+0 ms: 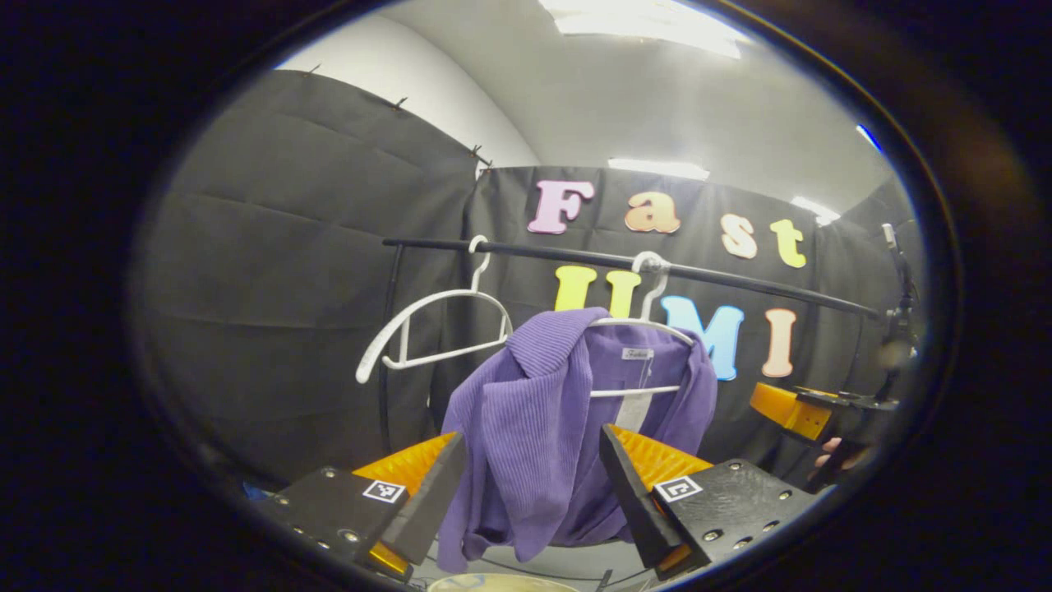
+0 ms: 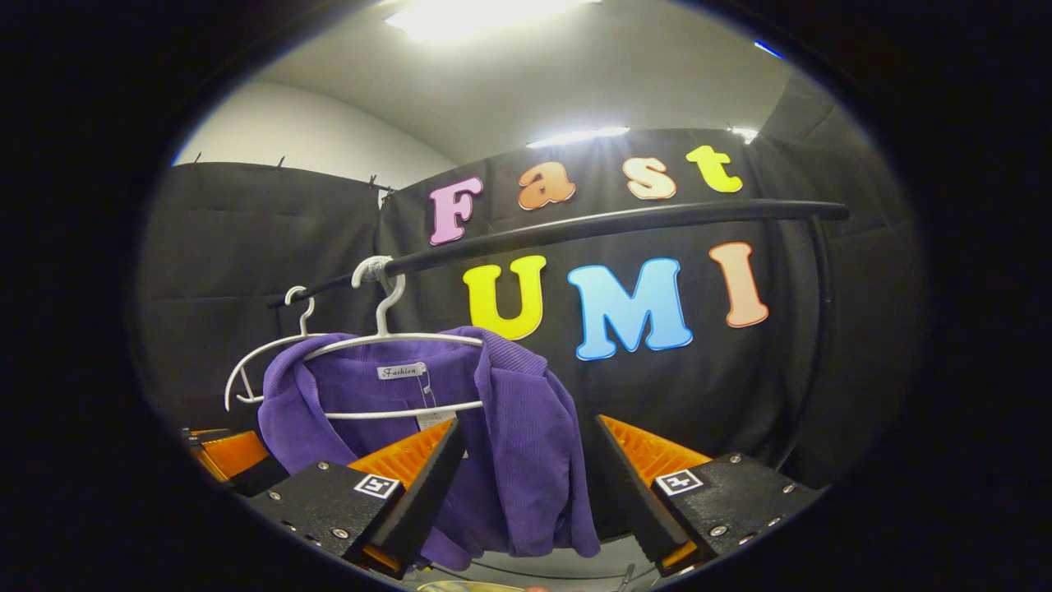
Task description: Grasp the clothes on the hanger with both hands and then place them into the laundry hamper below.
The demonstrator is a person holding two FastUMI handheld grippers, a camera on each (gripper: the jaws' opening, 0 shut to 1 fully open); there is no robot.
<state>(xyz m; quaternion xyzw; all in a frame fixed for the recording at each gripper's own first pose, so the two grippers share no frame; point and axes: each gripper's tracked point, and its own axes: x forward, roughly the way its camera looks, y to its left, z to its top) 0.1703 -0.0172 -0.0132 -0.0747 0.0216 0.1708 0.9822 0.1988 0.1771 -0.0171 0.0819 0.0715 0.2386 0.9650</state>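
Hanging purple garment [image 1: 542, 411], white hanger [image 1: 641, 325], black rail [image 1: 740, 284]

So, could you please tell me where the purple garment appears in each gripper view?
Left gripper view: purple garment hangs at lower centre, between the open left gripper fingers.
Right gripper view: purple garment at lower left of centre.
Shared landmark: its white hanger on the black rail.

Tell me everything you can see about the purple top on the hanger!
The purple top looks like soft ribbed knit with a small label inside the neck. It hangs open and lopsided on a white hanger hooked over a black rail, with one shoulder bunched up. It droops between the fingers of the left gripper and the right gripper, both open, neither squeezing it.
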